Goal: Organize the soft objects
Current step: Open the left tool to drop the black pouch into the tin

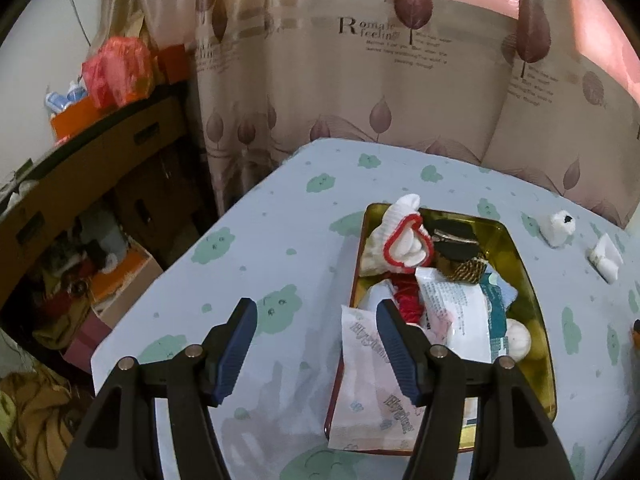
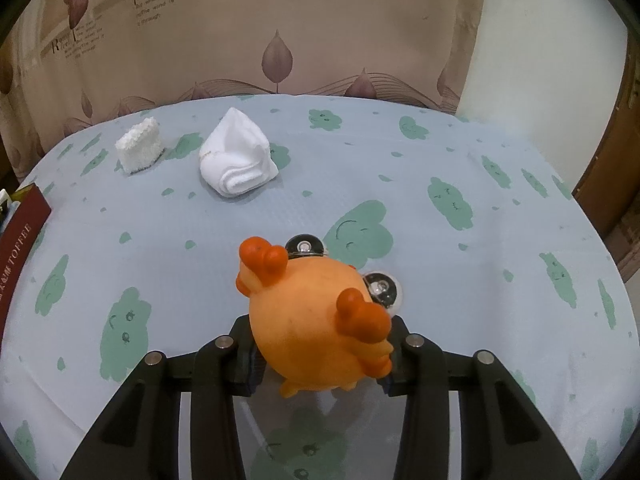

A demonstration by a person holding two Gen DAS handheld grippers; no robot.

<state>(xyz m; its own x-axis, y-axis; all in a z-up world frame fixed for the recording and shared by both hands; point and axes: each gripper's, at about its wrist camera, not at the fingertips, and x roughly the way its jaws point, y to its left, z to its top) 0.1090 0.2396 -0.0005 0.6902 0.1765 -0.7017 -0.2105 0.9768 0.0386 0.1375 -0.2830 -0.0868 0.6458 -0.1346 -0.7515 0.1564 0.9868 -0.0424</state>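
Observation:
An orange squishy toy with darker orange claws and two bulging clear eyes sits between the jaws of my right gripper, which is shut on its body just above the tablecloth. Beyond it lie a folded white cloth and a small white rolled towel. In the left wrist view, my left gripper is open and holds nothing, hovering at the left edge of a gold tin. The tin holds a white sock with red trim, tissue packs and other soft items.
A dark red tin lid lies at the table's left edge in the right wrist view. Curtains hang behind the table. Cardboard boxes and clutter stand to the table's left. The two white items lie right of the tin.

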